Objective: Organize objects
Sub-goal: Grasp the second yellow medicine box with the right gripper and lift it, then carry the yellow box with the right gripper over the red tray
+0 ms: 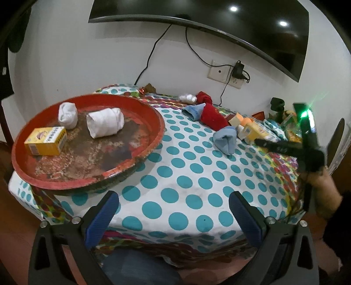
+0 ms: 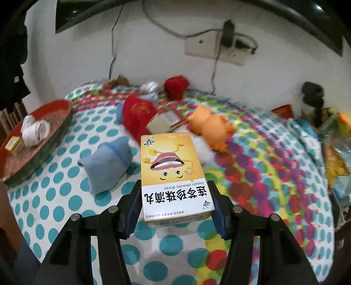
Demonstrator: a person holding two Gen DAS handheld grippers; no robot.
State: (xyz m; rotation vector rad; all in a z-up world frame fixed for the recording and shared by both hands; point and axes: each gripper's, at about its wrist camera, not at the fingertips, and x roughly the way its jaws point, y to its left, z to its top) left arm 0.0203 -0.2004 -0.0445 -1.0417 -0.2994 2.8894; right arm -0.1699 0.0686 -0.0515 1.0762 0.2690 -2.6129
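Note:
My right gripper (image 2: 175,203) is shut on a yellow medicine box (image 2: 173,173) and holds it above the polka-dot tablecloth (image 2: 65,197). In the left wrist view this gripper shows at the right (image 1: 258,141), by the box (image 1: 252,131). My left gripper (image 1: 174,210) is open and empty over the table's near edge. A round red tray (image 1: 140,151) at the left holds two rolled white socks (image 1: 105,122) and another yellow box (image 1: 46,141). The tray also shows in the right wrist view (image 2: 54,131). A rolled blue sock (image 2: 107,166) lies just left of the held box.
Red socks (image 2: 138,114), an orange plush toy (image 2: 210,127), a small carton (image 2: 162,122) and a second blue sock (image 1: 194,110) lie toward the back. Packets clutter the right edge (image 2: 333,157). A wall socket with charger (image 1: 237,70) and a TV (image 1: 219,19) are behind.

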